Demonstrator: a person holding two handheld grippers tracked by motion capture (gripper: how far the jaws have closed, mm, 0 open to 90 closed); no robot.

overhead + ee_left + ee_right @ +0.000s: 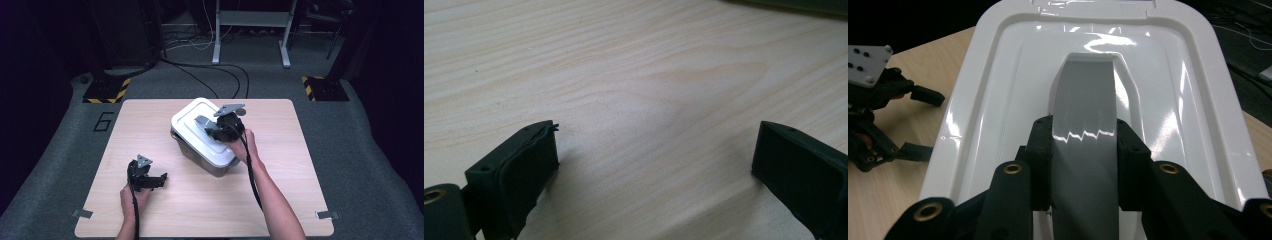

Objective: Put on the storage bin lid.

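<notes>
Right gripper [1083,150] clamped on the grey handle [1083,105] in the middle of the white lid [973,115], bin [192,150] directly beneath its jaws. Lid looks stiff, glossy, likely slippery and light; the handle is the sensible hold. Left gripper [654,165] jaws apart, over bare table [634,65], well apart from the bin.
</notes>
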